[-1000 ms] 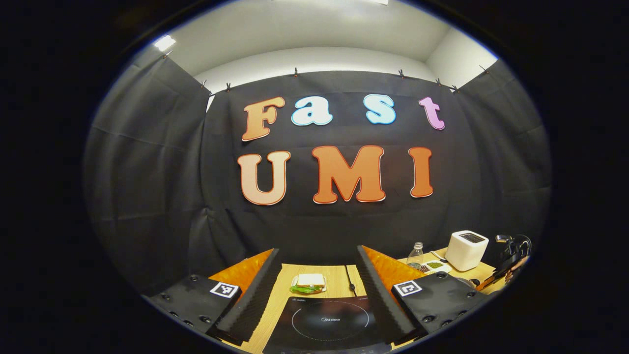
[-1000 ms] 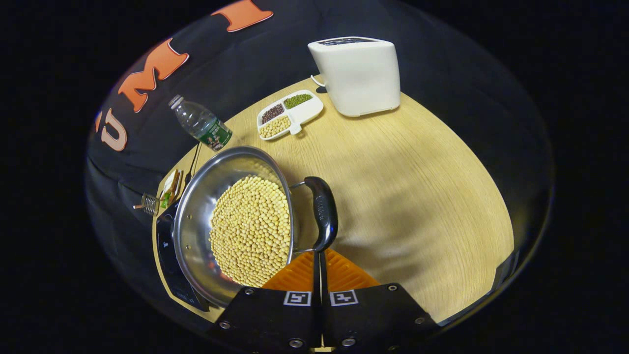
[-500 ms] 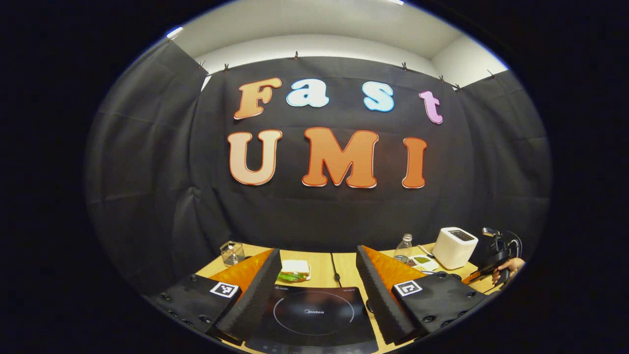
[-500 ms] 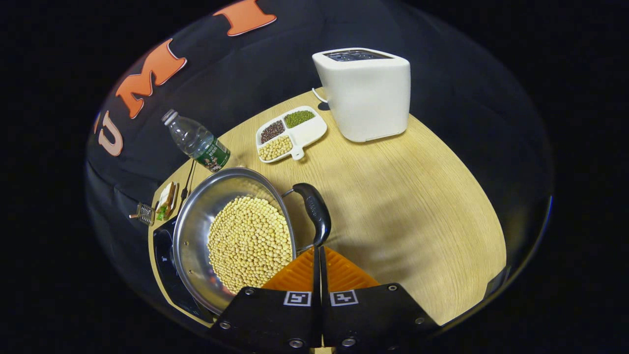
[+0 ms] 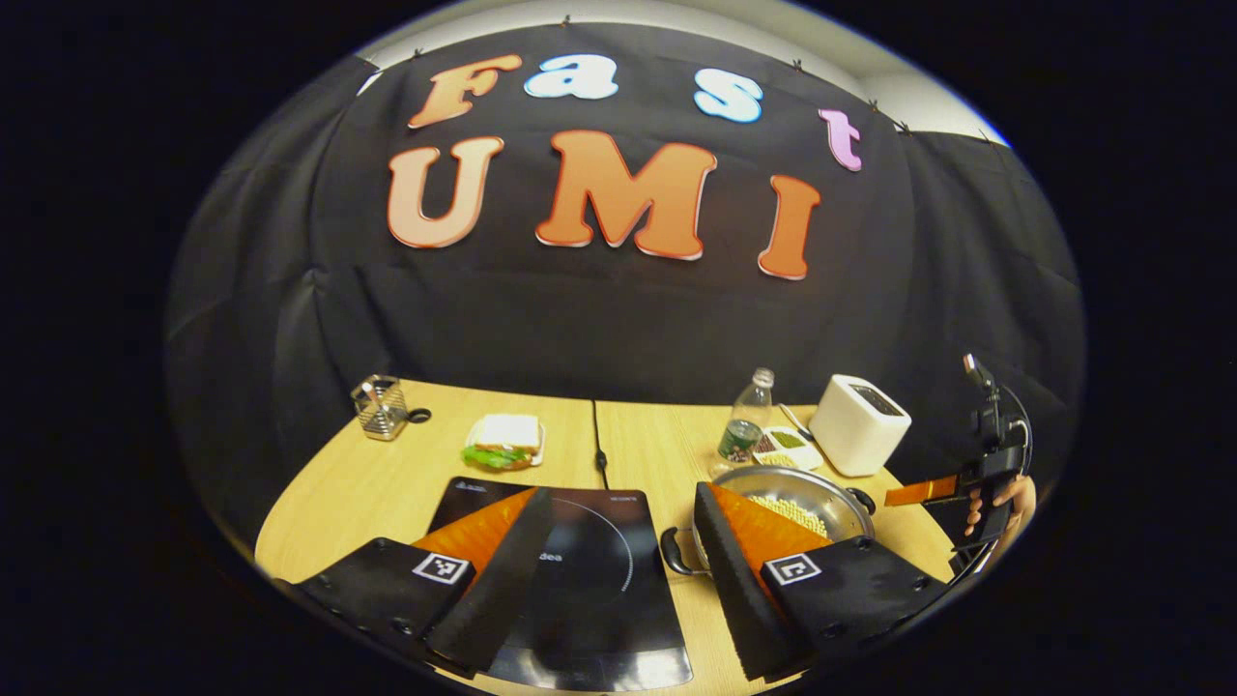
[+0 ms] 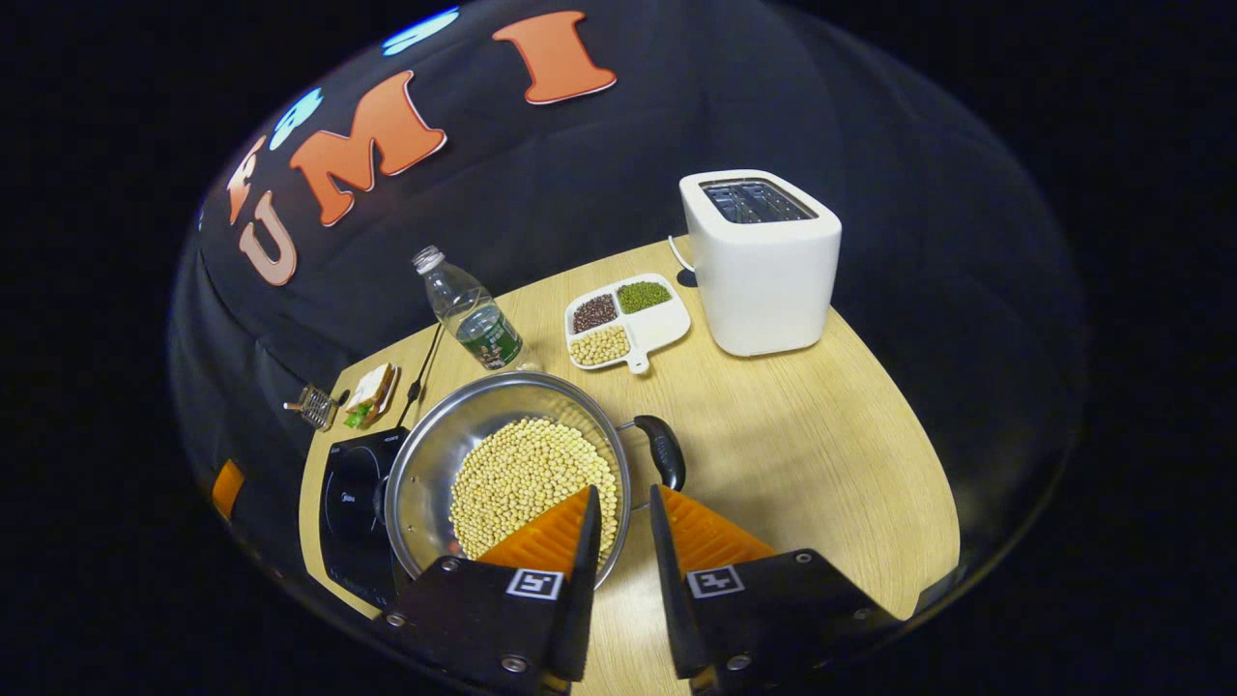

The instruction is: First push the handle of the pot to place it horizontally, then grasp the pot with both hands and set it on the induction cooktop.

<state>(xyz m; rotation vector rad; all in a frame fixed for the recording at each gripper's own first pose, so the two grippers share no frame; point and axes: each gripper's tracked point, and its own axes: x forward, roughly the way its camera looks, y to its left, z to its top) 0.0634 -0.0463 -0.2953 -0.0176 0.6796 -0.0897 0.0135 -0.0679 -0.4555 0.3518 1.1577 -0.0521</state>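
Note:
A steel pot [image 5: 821, 483] [image 6: 430, 464] full of yellow beans [image 6: 532, 478] stands on the table just right of the black induction cooktop [image 5: 580, 599] [image 6: 348, 503]. One black side handle [image 6: 665, 451] lies on the pot's right, another [image 5: 672, 553] faces the cooktop. My right gripper [image 6: 623, 493] is open by a narrow gap at the pot's near rim, one finger over the beans, the other outside below the handle. My left gripper [image 5: 623, 491] is open above the cooktop, its right finger in front of the pot. The right gripper [image 5: 981, 483] is held by a hand [image 5: 1017, 495].
On the wooden table [image 6: 821, 464] stand a white toaster [image 6: 763, 261], a divided dish of beans [image 6: 628, 319], a water bottle [image 6: 474, 309], a sandwich on a plate [image 5: 504, 440] and a wire holder [image 5: 379, 406]. A cable [image 5: 597, 440] runs back from the cooktop.
My right gripper went from shut at the handle to open and drew back and up. My left gripper tilted down, bringing the table, the whole cooktop and the pot into its view.

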